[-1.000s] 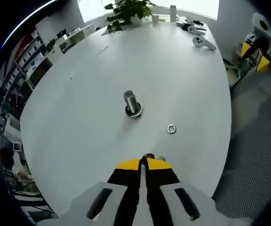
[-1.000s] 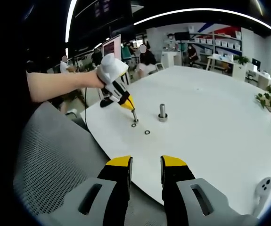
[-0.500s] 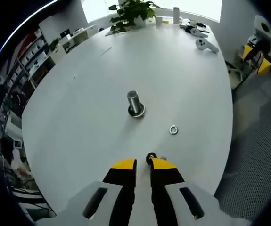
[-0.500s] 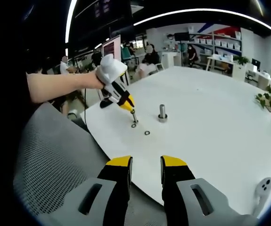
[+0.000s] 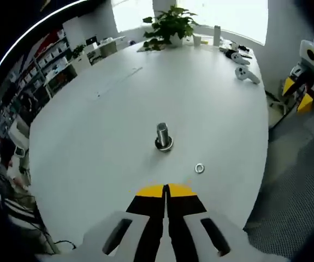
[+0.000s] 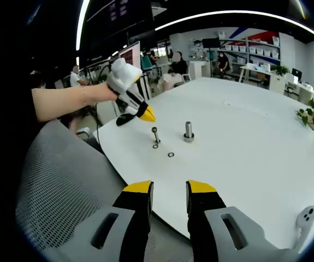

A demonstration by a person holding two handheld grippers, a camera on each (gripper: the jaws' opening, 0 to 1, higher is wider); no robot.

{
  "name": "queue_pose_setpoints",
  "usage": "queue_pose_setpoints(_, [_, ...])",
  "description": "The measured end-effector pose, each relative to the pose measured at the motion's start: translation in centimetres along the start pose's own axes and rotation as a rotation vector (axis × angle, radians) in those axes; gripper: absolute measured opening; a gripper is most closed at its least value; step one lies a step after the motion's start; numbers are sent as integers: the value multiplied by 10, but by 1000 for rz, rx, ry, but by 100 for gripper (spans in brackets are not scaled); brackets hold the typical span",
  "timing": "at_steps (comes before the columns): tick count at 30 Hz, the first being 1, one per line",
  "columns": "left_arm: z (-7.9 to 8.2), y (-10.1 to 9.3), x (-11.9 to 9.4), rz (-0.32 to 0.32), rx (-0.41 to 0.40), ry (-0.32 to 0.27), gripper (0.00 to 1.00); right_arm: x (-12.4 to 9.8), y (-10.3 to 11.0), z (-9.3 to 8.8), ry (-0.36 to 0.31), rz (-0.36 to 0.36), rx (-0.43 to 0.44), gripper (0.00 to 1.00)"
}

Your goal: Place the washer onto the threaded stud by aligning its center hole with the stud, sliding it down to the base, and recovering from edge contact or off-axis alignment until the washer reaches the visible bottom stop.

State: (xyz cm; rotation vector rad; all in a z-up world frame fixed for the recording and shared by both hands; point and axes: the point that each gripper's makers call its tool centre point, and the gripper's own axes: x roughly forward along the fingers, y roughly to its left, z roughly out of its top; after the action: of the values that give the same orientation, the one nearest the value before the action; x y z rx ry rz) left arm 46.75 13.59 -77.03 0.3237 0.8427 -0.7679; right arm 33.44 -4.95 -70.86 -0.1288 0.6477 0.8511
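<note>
A steel threaded stud (image 5: 163, 135) stands upright on its wide base in the middle of the white table (image 5: 91, 142); it is also in the right gripper view (image 6: 188, 131). A loose washer (image 5: 199, 168) lies flat to the stud's front right, seen too in the right gripper view (image 6: 170, 154). My left gripper (image 5: 166, 189) is shut with nothing between its jaws. A hand holds it raised above the table's near edge (image 6: 147, 115). Below it a thin small pin (image 6: 155, 134) stands upright with a ring (image 6: 155, 146) at its foot. My right gripper (image 6: 169, 189) hangs open off the table's edge.
A potted plant (image 5: 170, 24), a bottle (image 5: 217, 35) and white controllers (image 5: 246, 75) sit at the table's far end. A grey mesh chair (image 6: 58, 185) is beside the near edge. Several people (image 6: 173, 64) sit behind, among shelves and desks.
My left gripper opened off the thin pin, then rose away from the table and shut again. The pin stays standing. The right gripper has not moved.
</note>
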Motion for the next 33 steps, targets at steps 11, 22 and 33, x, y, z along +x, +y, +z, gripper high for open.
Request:
queue_pose_setpoints(11, [-19, 4, 14, -33, -64, 49, 0, 0, -1, 0, -2, 1, 0, 26])
queue_pose_setpoints(22, [-29, 8, 19, -22, -78, 71, 0, 0, -2, 0, -2, 0, 1, 26])
queue_pose_setpoints(33, [-29, 9, 18, -24, -79, 70, 0, 0, -1, -1, 0, 3, 0, 26])
